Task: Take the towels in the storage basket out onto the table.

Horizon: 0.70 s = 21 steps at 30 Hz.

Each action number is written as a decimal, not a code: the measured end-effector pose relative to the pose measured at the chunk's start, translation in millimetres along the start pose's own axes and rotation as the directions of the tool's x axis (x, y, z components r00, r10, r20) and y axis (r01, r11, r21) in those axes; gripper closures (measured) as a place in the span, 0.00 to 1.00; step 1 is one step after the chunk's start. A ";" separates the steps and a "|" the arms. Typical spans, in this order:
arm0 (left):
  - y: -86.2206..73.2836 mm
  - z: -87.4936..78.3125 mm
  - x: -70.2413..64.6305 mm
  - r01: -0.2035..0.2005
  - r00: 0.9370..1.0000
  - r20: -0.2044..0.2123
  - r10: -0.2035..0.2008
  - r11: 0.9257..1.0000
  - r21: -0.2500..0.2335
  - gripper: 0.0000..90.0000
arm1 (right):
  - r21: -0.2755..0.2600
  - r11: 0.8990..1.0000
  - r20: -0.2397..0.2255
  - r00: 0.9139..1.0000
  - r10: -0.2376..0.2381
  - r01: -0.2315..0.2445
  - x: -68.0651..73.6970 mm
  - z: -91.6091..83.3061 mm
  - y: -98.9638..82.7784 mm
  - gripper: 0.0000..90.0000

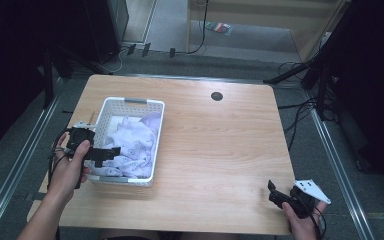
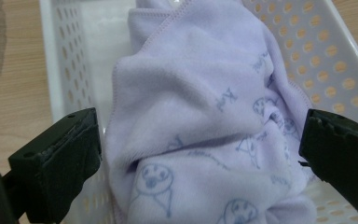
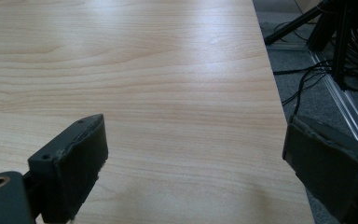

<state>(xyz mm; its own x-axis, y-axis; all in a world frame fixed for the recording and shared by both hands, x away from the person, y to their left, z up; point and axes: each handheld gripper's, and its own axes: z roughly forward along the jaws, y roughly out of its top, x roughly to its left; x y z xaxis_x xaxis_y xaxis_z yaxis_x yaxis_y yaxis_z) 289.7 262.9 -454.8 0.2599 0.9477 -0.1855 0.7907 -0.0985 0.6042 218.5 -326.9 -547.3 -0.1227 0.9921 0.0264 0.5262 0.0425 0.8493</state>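
i see the wooden tabletop (image 1: 220, 150) carrying a white perforated basket (image 1: 111, 106) near its left edge, closer to the front-left corner than the back. inside it a crumpled lilac cloth (image 1: 135, 142) with small printed faces, bunched toward the basket's right wall and front. my left gripper (image 1: 105, 153) hangs over the basket's front-left part, jaws spread wide either side of the cloth (image 2: 196, 116), nothing pinched; i can't tell if the pads touch the fabric. my right gripper (image 1: 272, 191) sits at the front-right corner of the tabletop, jaws released and wide apart over bare wood (image 3: 168, 93), well apart from the basket.
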 end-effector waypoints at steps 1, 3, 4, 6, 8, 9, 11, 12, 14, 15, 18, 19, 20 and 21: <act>1.7 2.1 -0.4 0.000 1.000 -0.004 0.000 1.000 0.004 0.00 | 0.000 1.000 0.000 1.000 0.000 0.000 0.0 0.0 0.0 0.07; 4.3 5.4 -0.7 -0.009 1.000 -0.011 0.010 1.000 0.017 0.00 | 0.000 1.000 -0.001 1.000 0.000 0.000 0.0 0.1 0.0 0.07; 5.9 8.0 -1.2 -0.017 1.000 -0.022 0.017 1.000 0.025 0.00 | 0.000 1.000 -0.001 1.000 0.001 -0.001 0.0 0.1 0.0 0.07; 10.5 14.8 -1.3 -0.028 0.998 -0.049 0.030 0.999 0.047 0.00 | 0.000 1.000 -0.002 1.000 0.000 0.000 0.0 0.1 0.0 0.07; 13.6 19.9 0.0 -0.027 0.998 -0.054 0.031 0.998 0.065 0.00 | 0.000 1.000 -0.002 1.000 0.000 0.000 0.0 0.0 0.0 0.07; 15.5 22.8 1.1 -0.019 0.998 -0.051 0.023 0.996 0.085 0.00 | 0.000 1.000 -0.001 1.000 0.000 0.000 0.0 0.0 0.0 0.07; 19.2 29.3 2.1 -0.006 0.998 -0.058 0.012 0.994 0.110 0.00 | 0.000 1.000 -0.002 1.000 0.000 0.000 0.1 0.0 0.0 0.07; 20.0 31.9 1.4 -0.005 0.998 -0.063 0.012 0.993 0.115 0.00 | 0.001 1.000 -0.001 1.000 0.002 -0.002 0.2 -0.1 0.0 0.07; 22.2 38.3 -0.4 -0.014 0.997 -0.070 0.025 0.989 0.150 0.00 | 0.000 1.000 -0.002 1.000 0.001 -0.001 0.0 0.0 0.0 0.07; 23.7 41.6 -1.9 -0.022 0.998 -0.061 0.033 0.984 0.176 0.00 | 0.001 1.000 -0.002 1.000 0.003 -0.003 0.2 0.0 0.0 0.07; 26.4 50.5 -6.3 -0.029 0.998 -0.055 0.042 0.976 0.215 0.00 | 0.002 1.000 -0.003 1.000 0.001 -0.001 0.2 -0.1 0.0 0.07; 27.6 54.0 -7.4 -0.038 0.998 -0.044 0.049 0.972 0.232 0.00 | 0.001 1.000 -0.003 1.000 0.002 -0.002 0.2 -0.1 0.0 0.07; 28.5 57.9 -8.9 -0.040 0.998 -0.045 0.053 0.969 0.245 0.00 | 0.001 1.000 -0.003 1.000 0.002 -0.002 0.2 -0.1 0.0 0.07; 29.7 62.6 -10.2 -0.046 0.996 -0.057 0.064 0.963 0.265 0.00 | 0.001 1.000 -0.003 1.000 0.002 -0.002 0.2 -0.1 0.0 0.07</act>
<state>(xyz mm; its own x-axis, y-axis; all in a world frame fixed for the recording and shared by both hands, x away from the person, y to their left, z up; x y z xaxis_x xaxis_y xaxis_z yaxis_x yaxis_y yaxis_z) 345.2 231.3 -483.5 0.2776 0.9552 -0.1023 0.8965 -0.2193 0.3848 218.4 -326.7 -547.3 -0.1242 0.9918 0.0299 0.5274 0.0405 0.8487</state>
